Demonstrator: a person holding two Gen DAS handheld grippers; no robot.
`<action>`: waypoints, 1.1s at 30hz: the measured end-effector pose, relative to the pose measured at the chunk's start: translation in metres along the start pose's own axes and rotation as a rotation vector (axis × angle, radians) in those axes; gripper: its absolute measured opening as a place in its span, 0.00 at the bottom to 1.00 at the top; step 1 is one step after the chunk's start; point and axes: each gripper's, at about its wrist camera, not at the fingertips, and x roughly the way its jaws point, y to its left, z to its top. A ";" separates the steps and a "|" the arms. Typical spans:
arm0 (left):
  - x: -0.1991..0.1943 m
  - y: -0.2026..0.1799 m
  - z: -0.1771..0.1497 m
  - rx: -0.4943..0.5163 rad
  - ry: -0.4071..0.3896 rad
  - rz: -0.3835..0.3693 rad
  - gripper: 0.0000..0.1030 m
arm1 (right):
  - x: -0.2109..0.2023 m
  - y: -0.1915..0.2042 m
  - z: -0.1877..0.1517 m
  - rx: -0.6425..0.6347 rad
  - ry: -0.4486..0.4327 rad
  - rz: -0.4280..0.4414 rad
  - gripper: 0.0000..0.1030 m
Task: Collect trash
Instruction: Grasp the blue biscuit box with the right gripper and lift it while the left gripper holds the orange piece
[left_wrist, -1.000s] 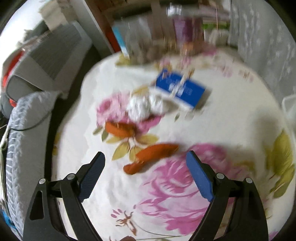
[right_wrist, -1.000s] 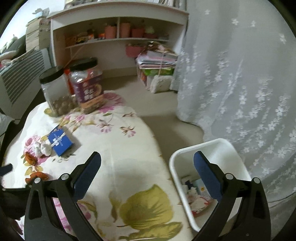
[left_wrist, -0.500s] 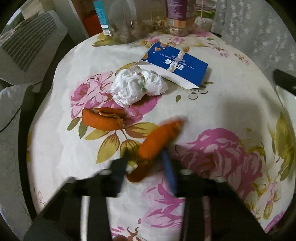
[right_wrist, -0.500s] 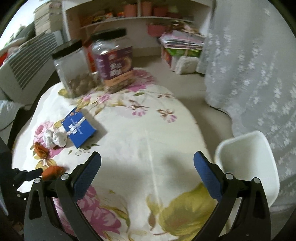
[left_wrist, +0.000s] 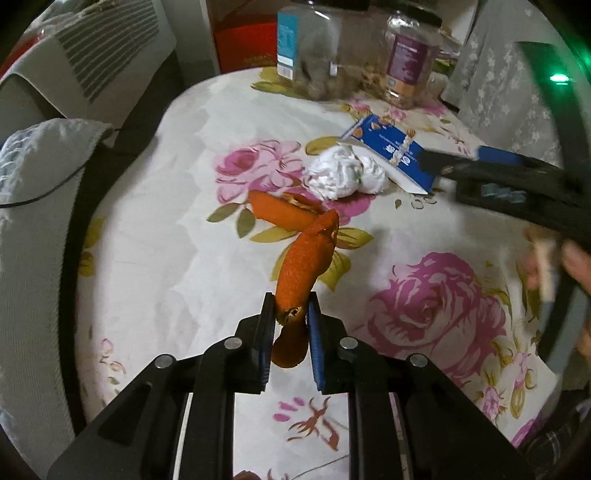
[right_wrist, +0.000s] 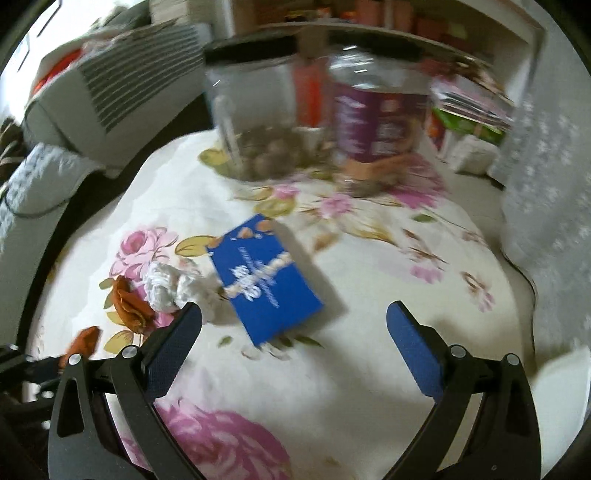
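An orange peel strip (left_wrist: 308, 258) is clamped between the blue pads of the left gripper (left_wrist: 290, 314), its lower end pinched and its upper end pointing up and away over the desk (left_wrist: 184, 258), which is covered by a cloth printed with pink roses. A second orange peel (left_wrist: 280, 212) is seen lying on the cloth just beyond the held strip, and a crumpled white tissue (left_wrist: 343, 175) lies just behind it. A blue flat box (left_wrist: 391, 151) is found beside the tissue, touching or nearly touching it. At the far edge of the desk two clear jars are placed side by side: a jar of round nuts (left_wrist: 314, 55) and a jar with a purple label (left_wrist: 410, 62).

The right gripper (right_wrist: 293, 345) is held wide open with nothing between its fingers, above the desk and close to the blue box. In its own view the box appears just ahead of the left finger, with the tissue and the lying peel off to the left; this view is blurred, so the exact gap to the box cannot be judged. From the left wrist view, the right gripper is seen as a dark shape reaching in from the right, with part of a hand (left_wrist: 576, 258) behind it.
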 end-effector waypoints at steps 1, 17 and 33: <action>-0.002 0.001 0.000 -0.002 -0.003 -0.001 0.17 | 0.006 0.004 0.001 -0.024 0.005 -0.004 0.93; -0.005 0.021 0.010 -0.105 -0.038 0.036 0.17 | 0.035 -0.004 0.002 -0.003 0.005 0.060 0.58; -0.075 0.015 0.021 -0.140 -0.294 0.162 0.17 | -0.076 0.000 -0.002 0.092 -0.225 -0.001 0.58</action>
